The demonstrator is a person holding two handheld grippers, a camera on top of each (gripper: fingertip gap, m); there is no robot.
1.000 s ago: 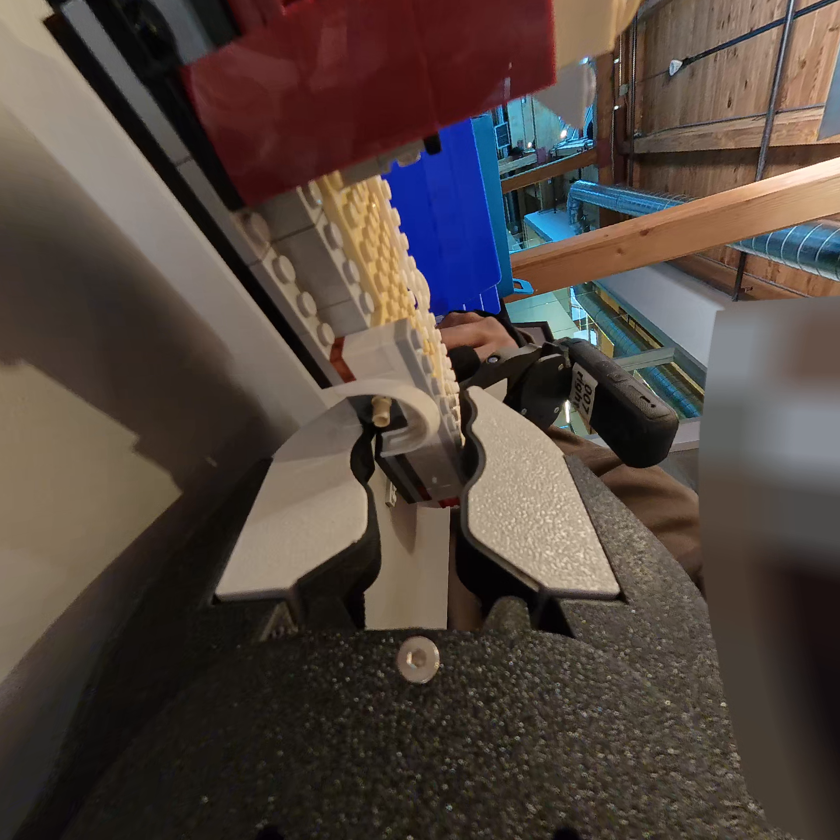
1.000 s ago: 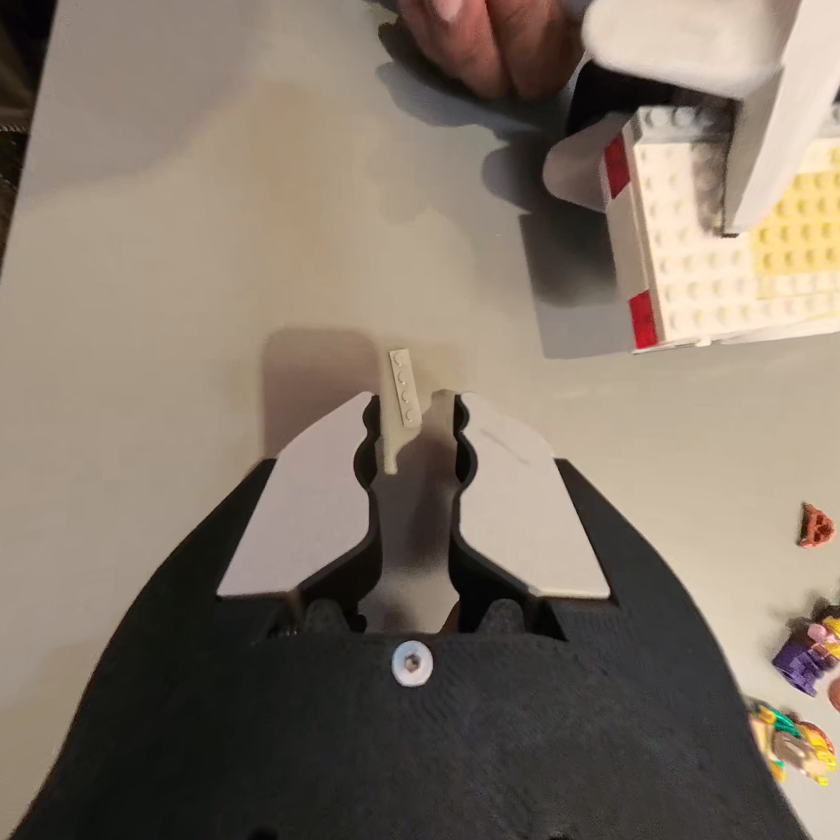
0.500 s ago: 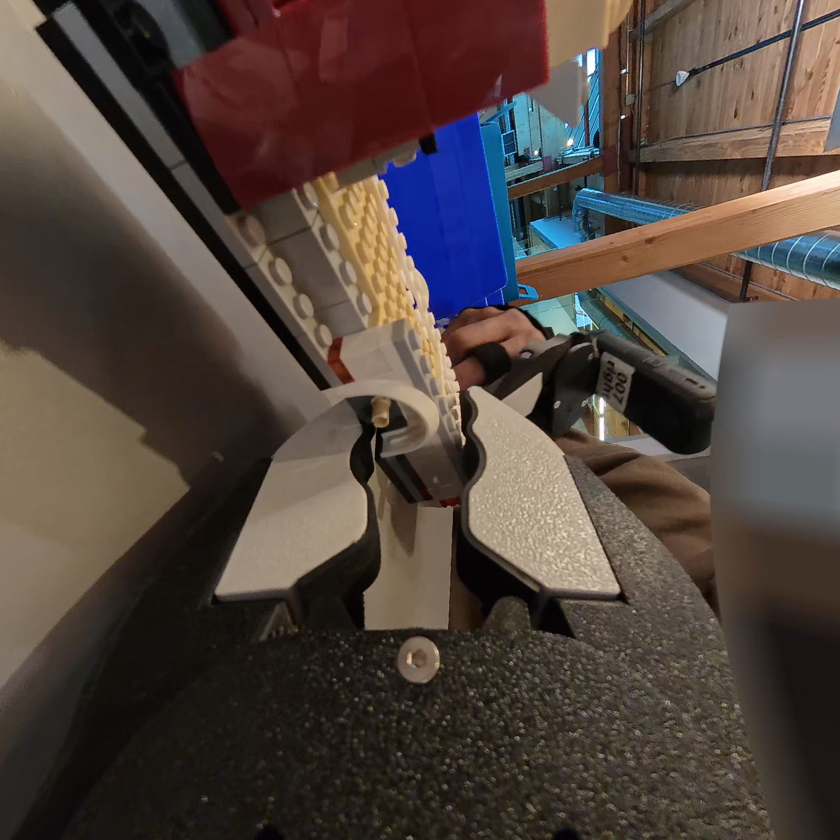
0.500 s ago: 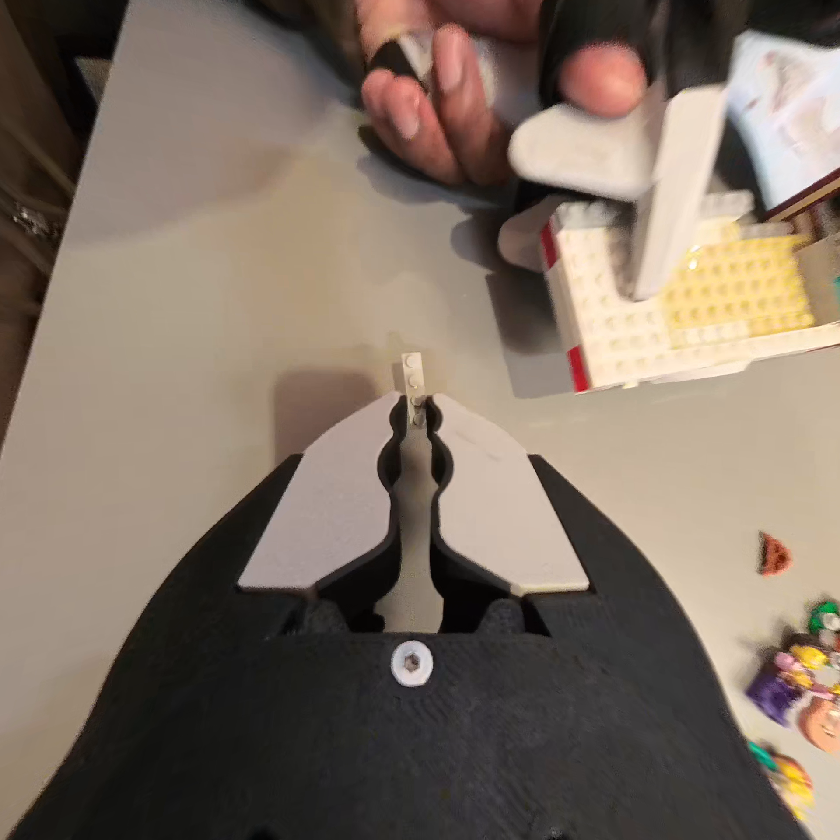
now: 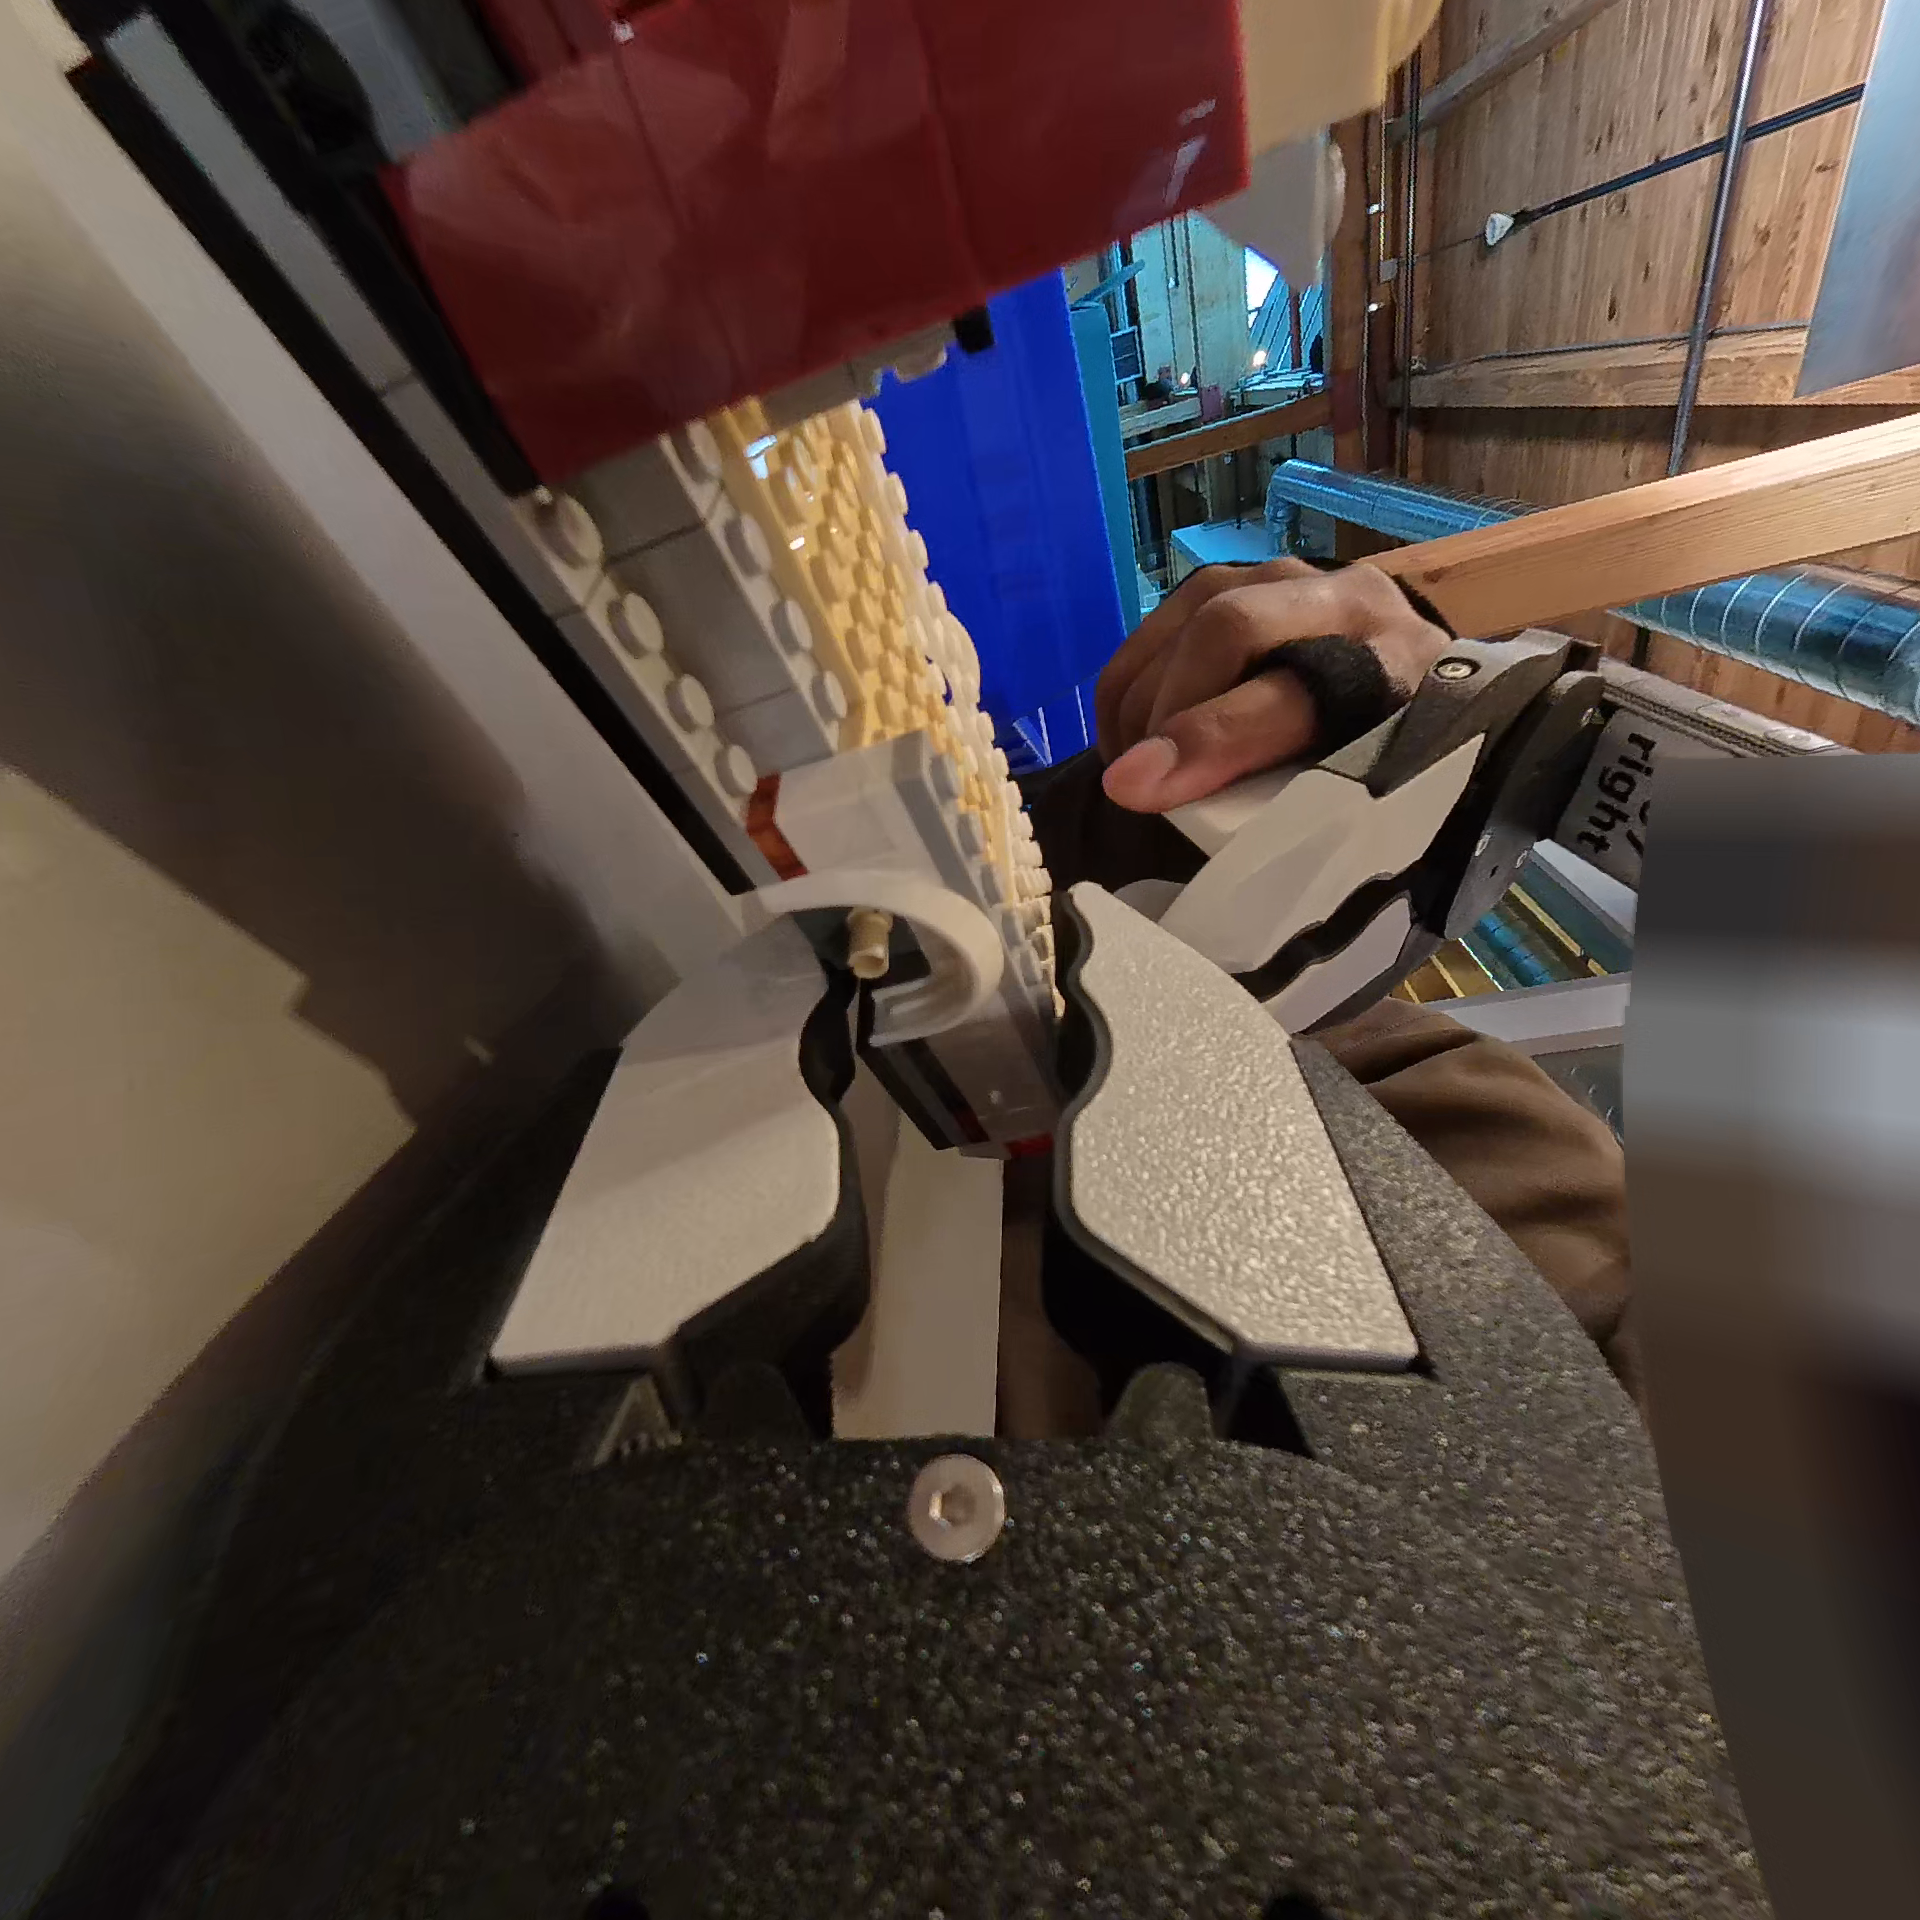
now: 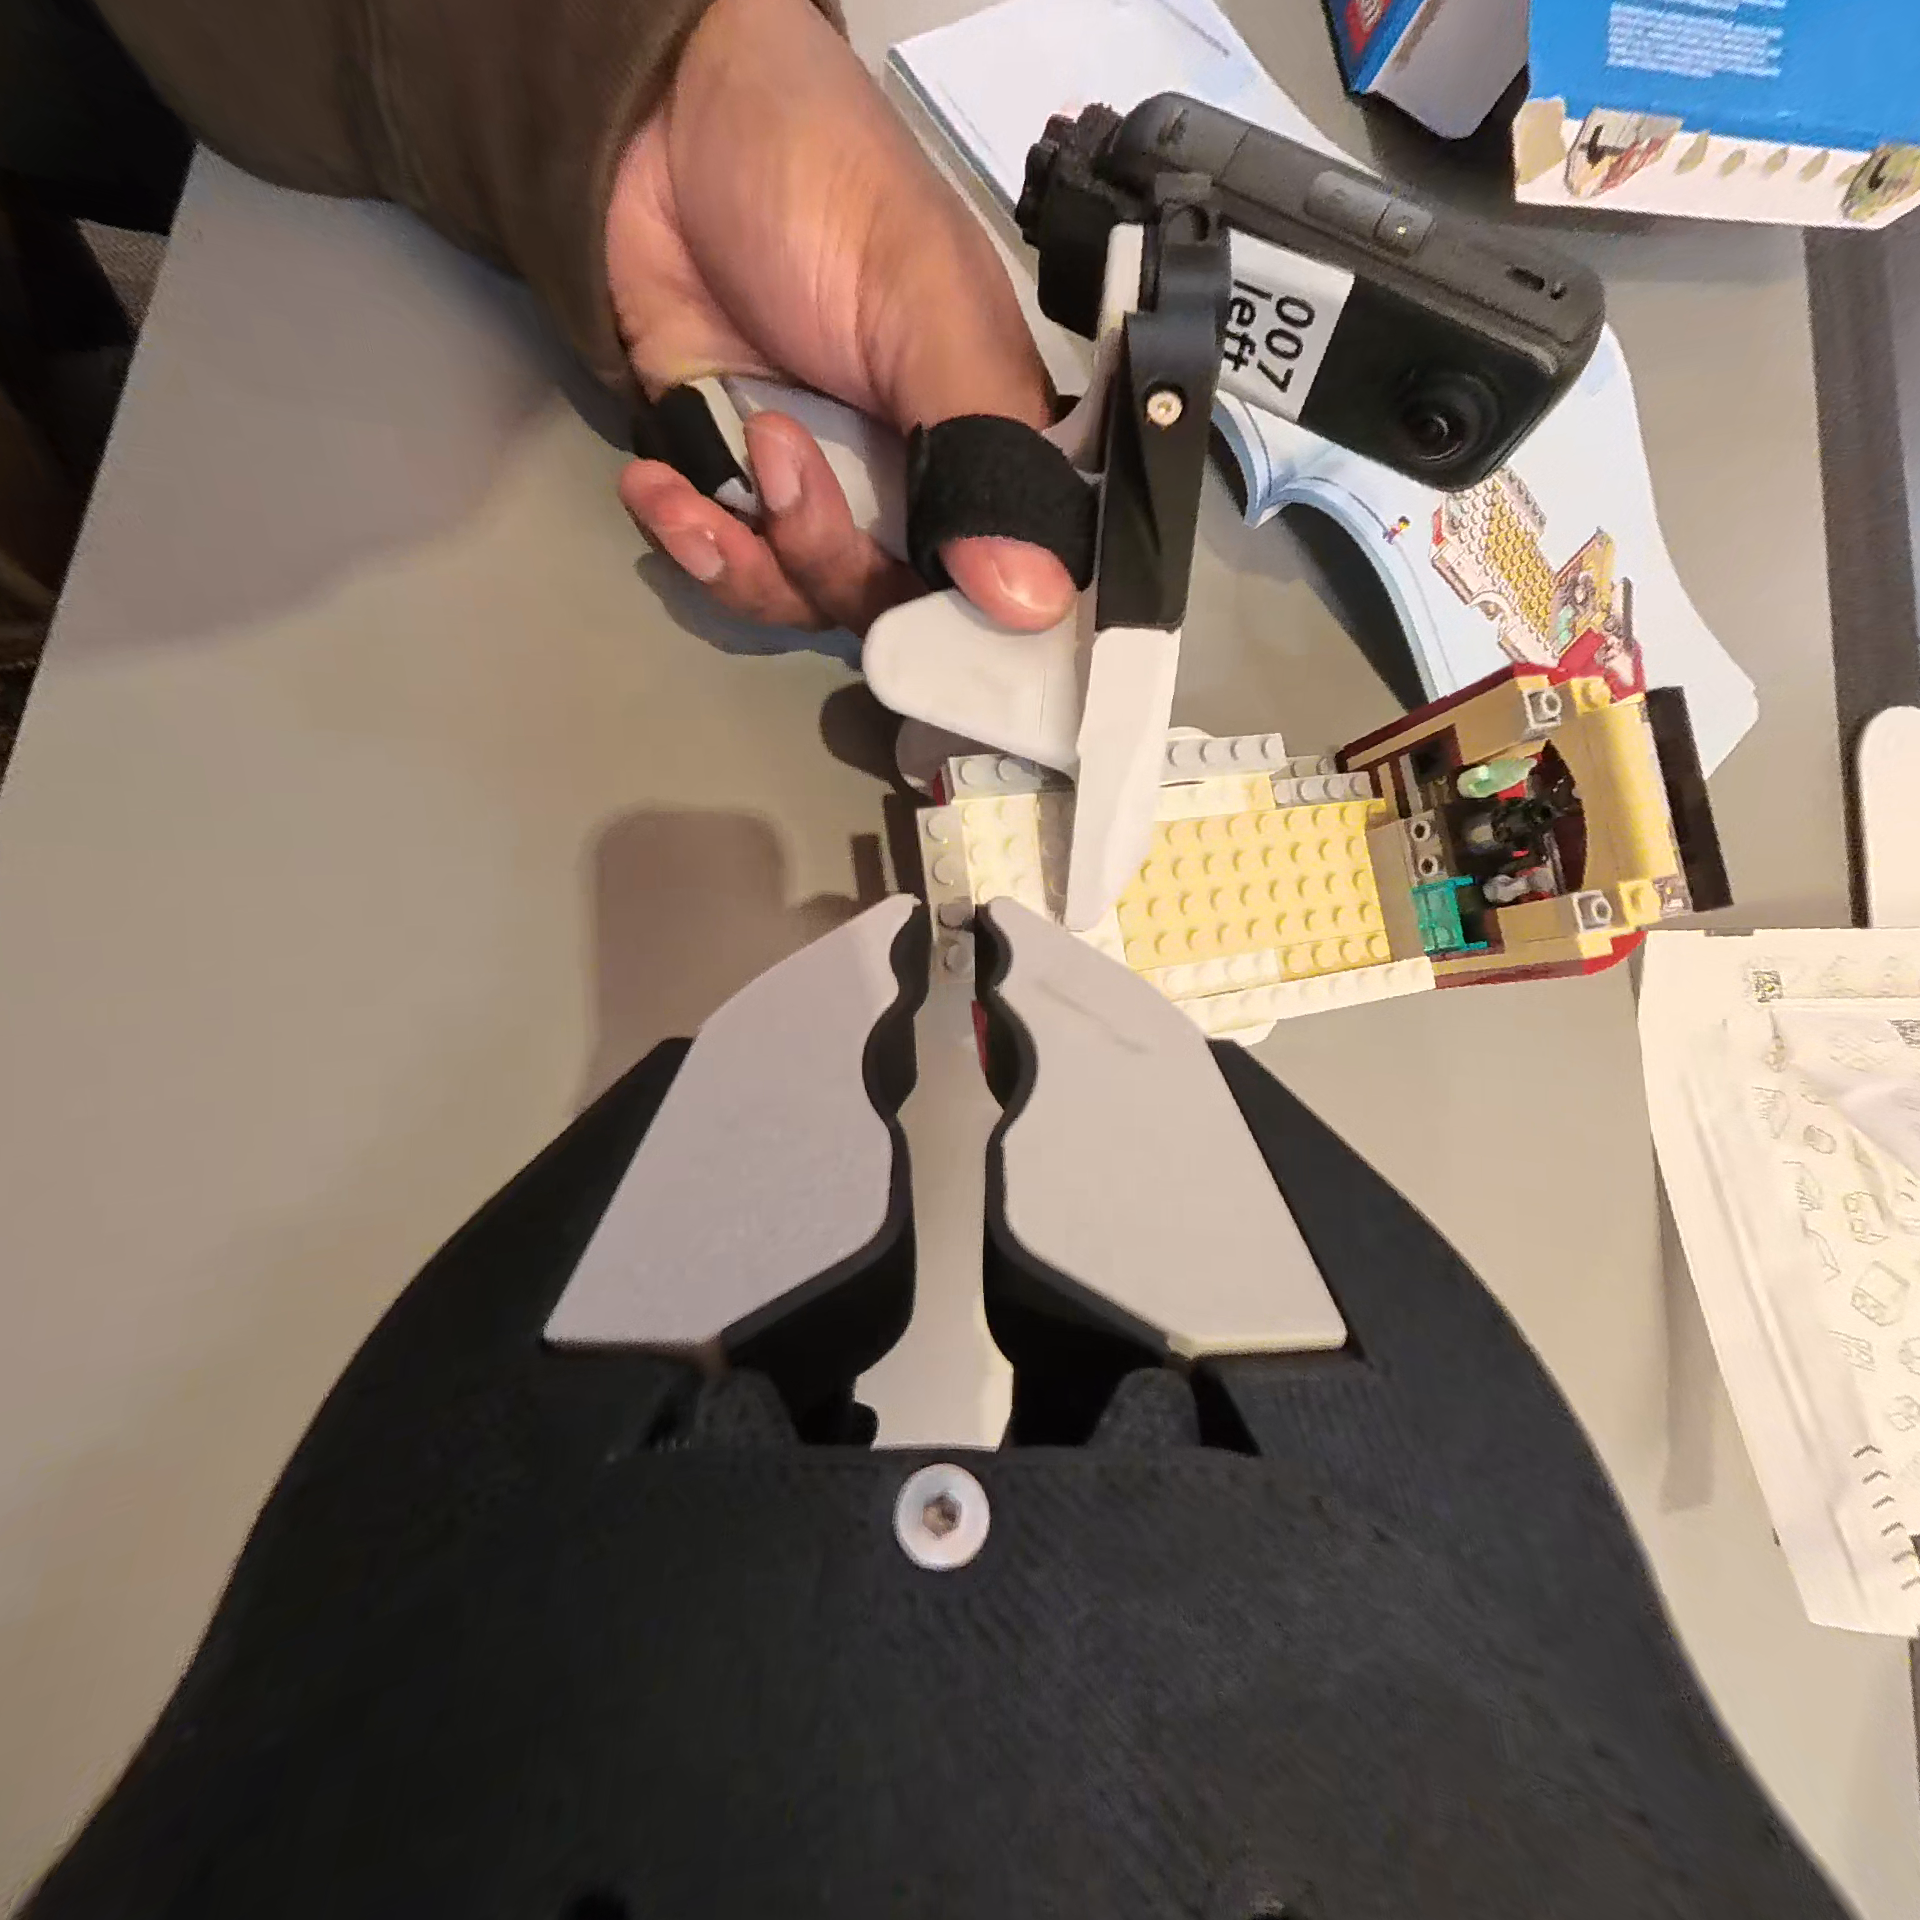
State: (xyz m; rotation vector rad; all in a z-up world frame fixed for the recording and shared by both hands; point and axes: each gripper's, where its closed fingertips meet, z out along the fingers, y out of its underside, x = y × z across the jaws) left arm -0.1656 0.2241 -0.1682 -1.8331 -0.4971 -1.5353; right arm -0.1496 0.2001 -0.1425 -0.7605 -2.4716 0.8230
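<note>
Your right hand-held gripper (image 6: 951, 930) pinches small grey plate (image 6: 953, 940), long axis along fingers, at brick model (image 6: 1247, 894) end, mid-tabletop (image 6: 312, 831). Your left hand-held gripper (image 5: 951, 997) clamps same end.

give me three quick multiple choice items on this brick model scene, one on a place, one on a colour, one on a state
1. Where does the open booklet lie?
A. behind the brick model
B. under the right tongs
C. on the box

2. What colour is the model's wide studded deck?
A. green
B. pale yellow
C. black

3. How are the right tongs?
A. wide open
B. closed on a thin grey strip
C. holding the booklet

Answers: A, the booklet shows beyond the model; B, the deck's studs are pale yellow; B, the grey strip sits pinched at the tips, at the model's near end.
</note>
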